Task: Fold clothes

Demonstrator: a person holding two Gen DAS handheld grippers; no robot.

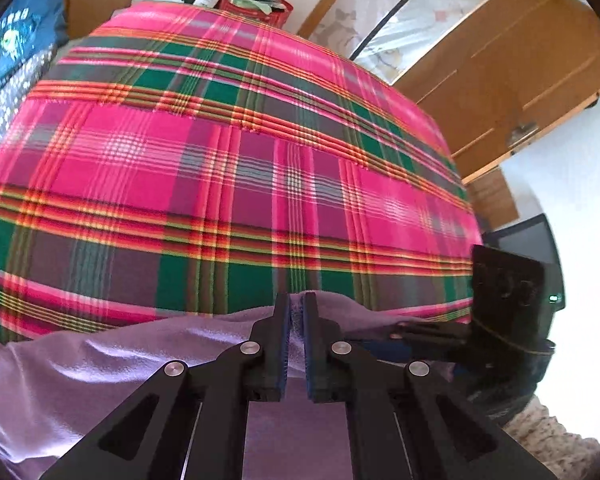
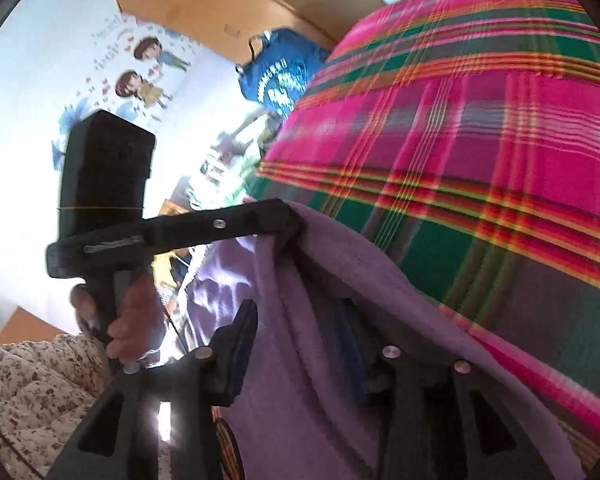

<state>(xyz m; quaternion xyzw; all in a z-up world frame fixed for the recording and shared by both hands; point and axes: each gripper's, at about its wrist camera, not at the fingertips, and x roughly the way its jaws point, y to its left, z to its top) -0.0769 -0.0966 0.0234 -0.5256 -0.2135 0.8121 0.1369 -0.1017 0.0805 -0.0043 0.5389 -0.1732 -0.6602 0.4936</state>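
Note:
A lilac garment [image 1: 80, 376] lies over the near edge of a bed covered by a pink and green plaid blanket [image 1: 220, 160]. My left gripper [image 1: 298, 312] is shut on a fold of the garment's upper edge. In the right wrist view the left gripper [image 2: 290, 218] pinches that same edge of the lilac garment [image 2: 300, 380], with a person's hand [image 2: 132, 316] on its handle. My right gripper [image 2: 296, 316] stands open. The cloth hangs loosely between its fingers and hides most of the right one. The right gripper [image 1: 400, 330] sits close beside the left, low on the cloth.
A blue printed garment [image 1: 12, 52] lies at the bed's far left side. A red crate [image 1: 260, 10] with boxes stands beyond the bed. Wooden wardrobe doors [image 1: 520, 72] are on the right, and a floral quilt [image 2: 28, 380] lies below the bed edge.

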